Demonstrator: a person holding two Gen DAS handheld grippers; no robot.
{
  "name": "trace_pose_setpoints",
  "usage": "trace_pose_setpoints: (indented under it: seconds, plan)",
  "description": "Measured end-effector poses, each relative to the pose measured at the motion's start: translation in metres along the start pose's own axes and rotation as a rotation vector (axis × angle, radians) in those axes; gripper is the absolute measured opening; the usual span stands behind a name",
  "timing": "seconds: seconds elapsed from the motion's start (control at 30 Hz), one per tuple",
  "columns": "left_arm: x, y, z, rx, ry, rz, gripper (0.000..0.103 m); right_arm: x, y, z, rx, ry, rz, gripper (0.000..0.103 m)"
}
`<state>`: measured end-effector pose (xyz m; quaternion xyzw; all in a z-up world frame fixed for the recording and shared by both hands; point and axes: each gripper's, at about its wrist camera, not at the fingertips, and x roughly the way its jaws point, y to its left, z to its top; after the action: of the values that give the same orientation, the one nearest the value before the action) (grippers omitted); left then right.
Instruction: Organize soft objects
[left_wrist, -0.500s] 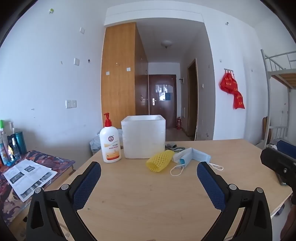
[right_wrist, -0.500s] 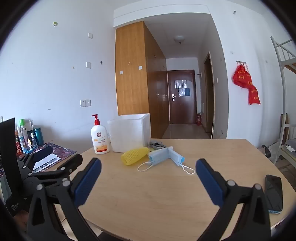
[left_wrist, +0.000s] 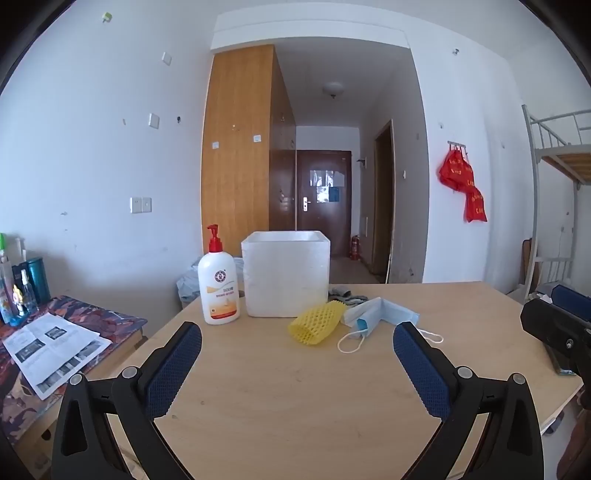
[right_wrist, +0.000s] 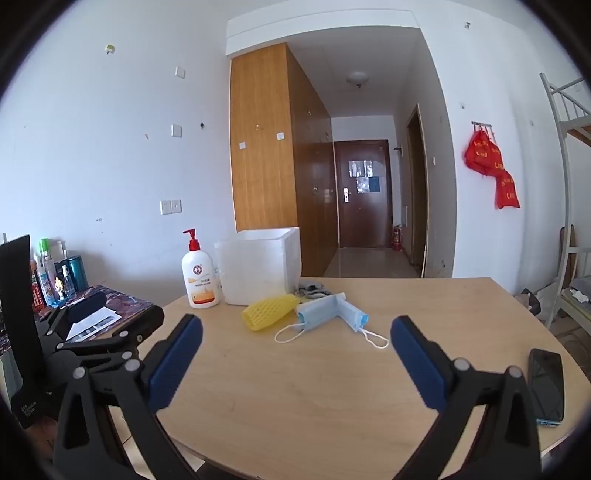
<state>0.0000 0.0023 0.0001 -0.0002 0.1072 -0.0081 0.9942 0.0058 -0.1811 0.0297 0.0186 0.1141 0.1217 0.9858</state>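
A yellow foam net sleeve (left_wrist: 314, 325) (right_wrist: 269, 312) lies on the wooden table (left_wrist: 295, 387) beside a folded blue face mask (left_wrist: 376, 314) (right_wrist: 332, 308) with white ear loops. A grey cloth (left_wrist: 345, 293) (right_wrist: 312, 289) peeks out behind them. A white foam box (left_wrist: 286, 273) (right_wrist: 258, 269) stands just behind the sleeve. My left gripper (left_wrist: 297, 354) is open over the near table, well short of the sleeve, nothing between its fingers. My right gripper (right_wrist: 295, 350) is open too, short of the mask, and empty.
A white pump bottle (left_wrist: 218, 284) (right_wrist: 199, 277) stands left of the box. A black phone (right_wrist: 546, 386) lies near the table's right edge. A side table (left_wrist: 55, 332) with papers and small bottles sits to the left. A bunk bed frame (left_wrist: 554, 166) is at right.
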Motion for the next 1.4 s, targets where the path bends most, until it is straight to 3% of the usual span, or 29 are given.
trace_pose_setpoints:
  seconds: [0.2, 1.4]
  plan:
    - [0.001, 0.0015, -0.0002, -0.018, 0.002, -0.025, 0.103, -0.0032, -0.0005, 0.0048, -0.003, -0.003, -0.004, 0.103]
    - [0.0006, 0.001, 0.0031, -0.006, 0.001, 0.002, 0.103, -0.0038, -0.0001, 0.0003, 0.003, -0.012, -0.002, 0.103]
